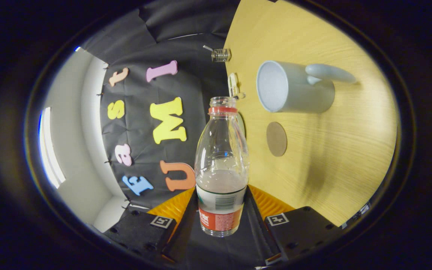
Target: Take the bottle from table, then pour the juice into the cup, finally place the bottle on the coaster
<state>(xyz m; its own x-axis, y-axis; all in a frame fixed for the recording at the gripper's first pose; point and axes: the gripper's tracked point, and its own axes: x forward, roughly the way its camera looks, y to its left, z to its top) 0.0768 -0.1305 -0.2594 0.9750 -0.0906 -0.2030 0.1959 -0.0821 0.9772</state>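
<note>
While the gripper [221, 210] held the bottle [221, 168] clamped between both fingers, the bottle's long axis ran straight ahead along them, mouth uncapped. The cup [294, 88] lay beyond and right of the neck; the coaster [276, 138] nearer.

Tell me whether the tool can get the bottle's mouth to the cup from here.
Probably yes: the tool grips the bottle, and bare table lies between it and the cup.

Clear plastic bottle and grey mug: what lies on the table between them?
In the gripper view, bare wood separates the clear plastic bottle, gripped in the tongs, from the grey mug; the round brown coaster sits just below that line.
</note>
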